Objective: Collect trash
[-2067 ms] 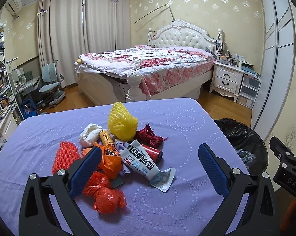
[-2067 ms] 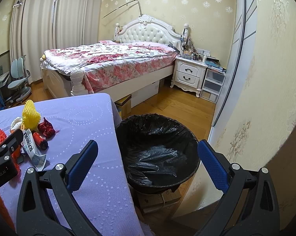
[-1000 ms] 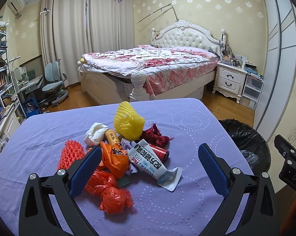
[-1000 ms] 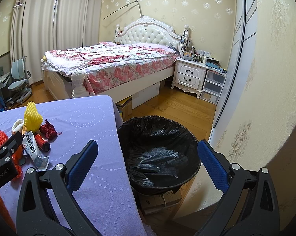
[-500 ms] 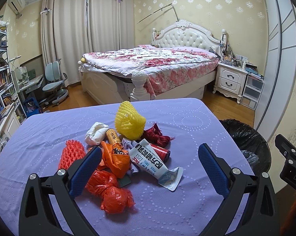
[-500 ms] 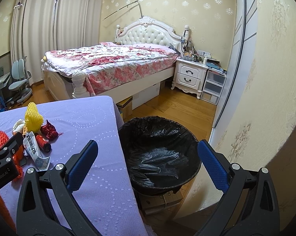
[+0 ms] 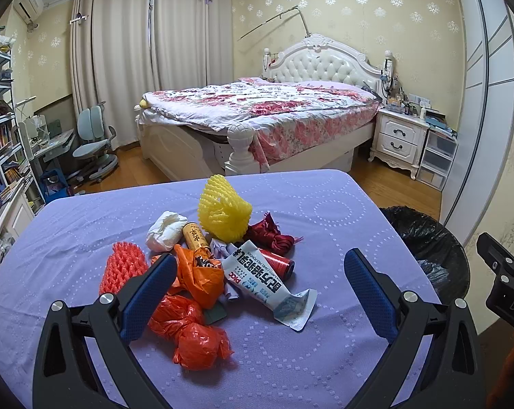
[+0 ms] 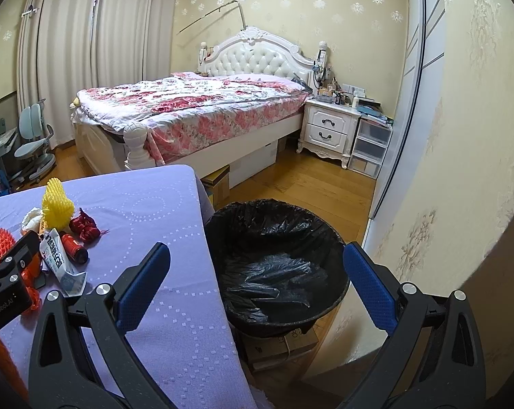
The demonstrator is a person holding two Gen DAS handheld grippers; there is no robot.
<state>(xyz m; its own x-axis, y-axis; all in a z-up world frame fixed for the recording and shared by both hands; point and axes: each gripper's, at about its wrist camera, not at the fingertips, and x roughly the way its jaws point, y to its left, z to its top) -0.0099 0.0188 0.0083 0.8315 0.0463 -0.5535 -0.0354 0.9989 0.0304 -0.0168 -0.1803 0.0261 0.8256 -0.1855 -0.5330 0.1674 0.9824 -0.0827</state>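
- Right now the left tongs (image 7: 260, 283) are hovering low over the near side of the desk (image 7: 325, 204), jaws spread wide and gripping nothing.
- Between and just beyond those jaws the trash is lying in one loose heap on the purple cloth, well toward the desk's middle.
- At the back of the heap a yellow foam net (image 7: 224, 213) is standing upright, with a white crumpled tissue (image 7: 164, 231) sitting to its left and a dark red ribbon bundle (image 7: 274, 233) to its right.
- A white printed pouch (image 7: 267, 283) is lying slantwise across the front, partly covering a red can (image 7: 277, 264) behind it.
- An orange plastic bag (image 7: 199, 277) is bunching up in the centre, leaning against a brown labelled bottle (image 7: 195, 235), while a second red-orange bag (image 7: 188, 330) is resting nearest the camera.
- A red foam net (image 7: 123, 267) is lying at the heap's left edge, just beside the left finger.
- Meanwhile the right tongs (image 8: 257, 283) are hanging off the desk's right edge, above the black-lined bin (image 8: 277, 259), jaws likewise wide apart and holding nothing.
- That bin is sitting on the floor right against the desk, its liner sagging inside.
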